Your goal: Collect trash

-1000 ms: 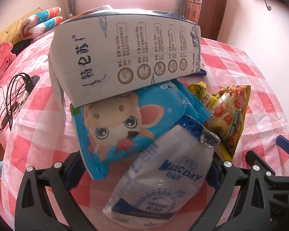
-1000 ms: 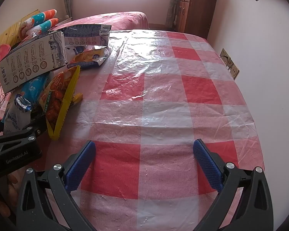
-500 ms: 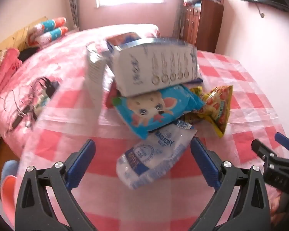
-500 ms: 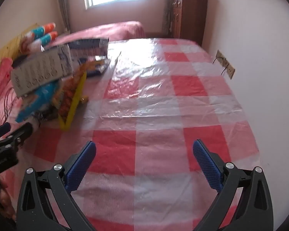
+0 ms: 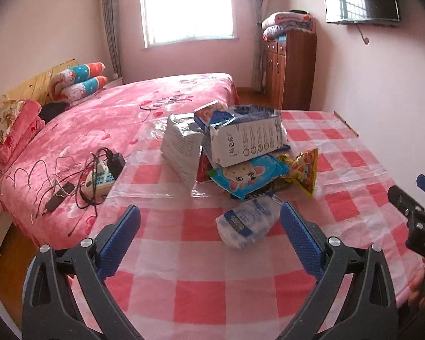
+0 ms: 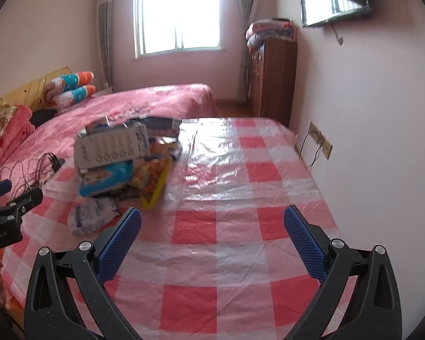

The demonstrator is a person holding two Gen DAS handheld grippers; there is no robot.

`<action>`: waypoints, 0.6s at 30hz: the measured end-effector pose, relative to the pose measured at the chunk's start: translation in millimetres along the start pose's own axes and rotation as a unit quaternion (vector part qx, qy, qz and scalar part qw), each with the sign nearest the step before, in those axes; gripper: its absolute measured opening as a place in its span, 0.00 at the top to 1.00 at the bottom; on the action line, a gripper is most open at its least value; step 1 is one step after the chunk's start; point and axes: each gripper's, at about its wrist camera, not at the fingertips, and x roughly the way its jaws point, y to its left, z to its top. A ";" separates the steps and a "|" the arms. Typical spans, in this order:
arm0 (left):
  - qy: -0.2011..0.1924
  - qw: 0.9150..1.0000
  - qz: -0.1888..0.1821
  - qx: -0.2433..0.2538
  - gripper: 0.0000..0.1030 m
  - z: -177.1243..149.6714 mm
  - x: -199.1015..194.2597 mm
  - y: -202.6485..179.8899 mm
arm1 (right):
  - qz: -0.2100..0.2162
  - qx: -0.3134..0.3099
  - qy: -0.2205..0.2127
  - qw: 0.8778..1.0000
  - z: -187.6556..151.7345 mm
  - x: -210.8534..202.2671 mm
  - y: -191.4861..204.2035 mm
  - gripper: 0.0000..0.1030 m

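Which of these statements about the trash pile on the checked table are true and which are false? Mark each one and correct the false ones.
1. The left tool is open and holds nothing. True.
2. The white mask packet lies on top of the grey carton. False: it lies on the tablecloth at the near edge of the pile, below the carton.
3. The blue cartoon-animal packet lies under the grey carton. True.
4. The right tool is shut on the yellow snack bag. False: it is open and empty, over bare cloth.
5. A power strip with tangled cables lies on the pink bed. True.
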 end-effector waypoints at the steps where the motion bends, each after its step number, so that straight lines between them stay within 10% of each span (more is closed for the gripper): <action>1: -0.005 1.000 -0.001 0.000 0.04 -0.8 -4.9 2.2 | 0.000 0.000 -0.010 1.000 1.6 -7.2 1.7 0.04; 18: -0.073 0.996 -0.014 -0.049 0.04 -3.4 -72.9 39.4 | -0.037 -0.022 -0.087 0.995 13.9 -86.8 24.9 0.04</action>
